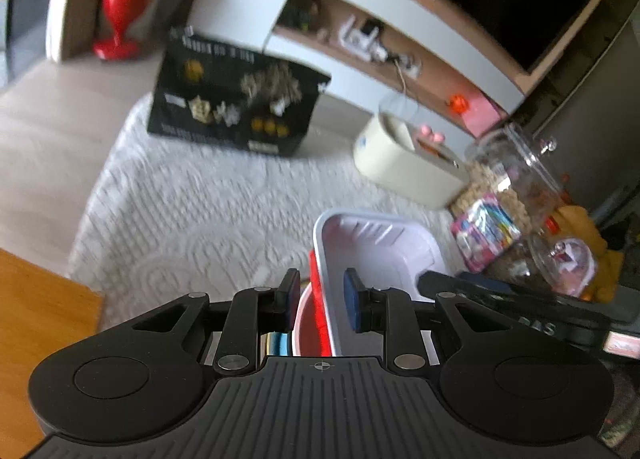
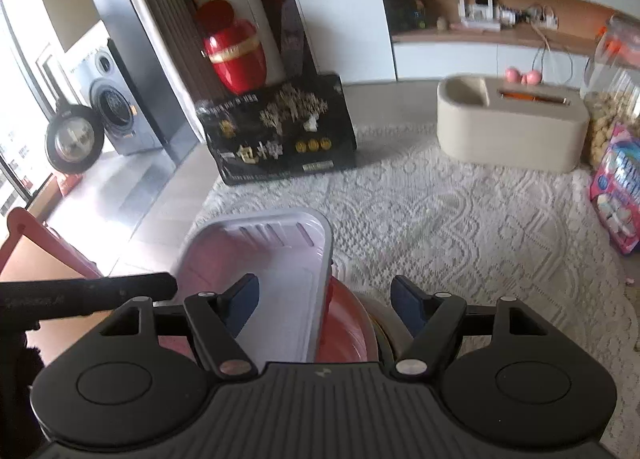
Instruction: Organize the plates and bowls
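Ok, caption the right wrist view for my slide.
White rectangular tray leaning over a red bowl between the right claw's open fingers, above a lace tablecloth.

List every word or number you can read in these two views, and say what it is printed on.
"DAS", partly seen, on the black body of the right gripper.
Black box: gold and white characters, too blurred to read.
Pink packet: print too blurred.
Left gripper: white lettering on its body, illegible.

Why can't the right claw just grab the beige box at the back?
It probably can. The right claw has a white tray and a red bowl between its fingers, but beyond them only bare lace cloth leads to the beige box.
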{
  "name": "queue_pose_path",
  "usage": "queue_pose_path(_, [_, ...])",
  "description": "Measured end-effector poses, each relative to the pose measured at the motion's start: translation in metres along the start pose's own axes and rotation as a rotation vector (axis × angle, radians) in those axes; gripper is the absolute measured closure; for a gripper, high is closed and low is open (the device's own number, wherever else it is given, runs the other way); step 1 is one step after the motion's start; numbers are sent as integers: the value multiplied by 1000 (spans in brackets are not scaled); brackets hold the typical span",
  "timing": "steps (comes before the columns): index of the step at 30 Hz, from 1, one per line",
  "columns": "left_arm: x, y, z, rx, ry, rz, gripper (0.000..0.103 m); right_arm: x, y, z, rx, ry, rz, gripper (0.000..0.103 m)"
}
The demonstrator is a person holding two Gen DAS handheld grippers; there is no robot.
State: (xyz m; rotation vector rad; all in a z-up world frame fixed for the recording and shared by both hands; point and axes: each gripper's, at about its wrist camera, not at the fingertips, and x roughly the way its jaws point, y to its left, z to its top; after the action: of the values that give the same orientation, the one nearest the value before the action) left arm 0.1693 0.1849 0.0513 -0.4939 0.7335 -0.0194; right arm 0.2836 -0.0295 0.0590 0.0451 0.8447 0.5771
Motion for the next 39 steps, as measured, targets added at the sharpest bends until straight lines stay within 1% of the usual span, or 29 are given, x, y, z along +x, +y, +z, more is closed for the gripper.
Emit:
queue_pose_path(3, [-27, -11, -18, -5, -93, 13, 77, -29, 2, -16, -4, -69, 6, 24])
queue_pose_path(5, [-49, -19, -46, -12, -185, -2, 77, -54, 4, -35, -21, -129, 27, 20])
queue_pose_path(6, [-58, -24, -61, 1, -219, -16, 77, -66, 4, -47, -27, -155, 34, 19])
queue_pose_path(7, [-66, -30, -82, 37, -239, -35, 77, -77, 3, -62, -23, -176, 40, 18])
queue_pose_path(8, [-70, -34, -97, 70, -242, -41, 77, -86, 2, -74, -11, -187, 45, 18])
queue_pose_path(10, [-77, -46, -132, 133, -225, -7, 80, -101, -1, -107, 1, -193, 77, 17])
queue_pose_path(11, [-79, -52, -148, 151, -219, 16, 83, -107, -2, -124, 1, -195, 88, 17])
queue_pose_path(12, [-80, -58, -162, 163, -220, 31, 85, -111, -1, -141, -9, -202, 85, 17])
queue_pose_path(14, [-80, -69, -186, 200, -216, 50, 85, -118, 1, -170, -55, -229, 38, 16])
queue_pose_path(15, [-79, -75, -196, 213, -216, 65, 85, -121, 2, -185, -82, -249, -10, 16])
queue_pose_path(16, [-78, -78, -203, 219, -222, 81, 85, -122, 3, -200, -111, -266, -55, 16])
queue_pose_path(18, [-76, -85, -214, 228, -244, 111, 85, -123, 4, -220, -131, -287, -95, 16])
queue_pose_path(20, [-75, -88, -222, 221, -269, 137, 85, -125, 1, -230, -112, -297, -99, 16])
queue_pose_path(21, [-76, -91, -229, 217, -277, 164, 85, -127, 0, -232, -105, -307, -98, 16])
queue_pose_path(23, [-75, -96, -238, 232, -265, 217, 86, -129, -2, -233, -95, -323, -109, 16])
queue_pose_path(25, [-76, -101, -246, 250, -268, 239, 86, -129, -3, -234, -88, -326, -111, 15])
queue_pose_path(29, [-78, -104, -250, 271, -275, 244, 86, -124, 4, -236, -105, -300, -117, 15])
queue_pose_path(39, [-76, -102, -253, 274, -247, 256, 86, -120, 3, -236, -104, -280, -131, 15])
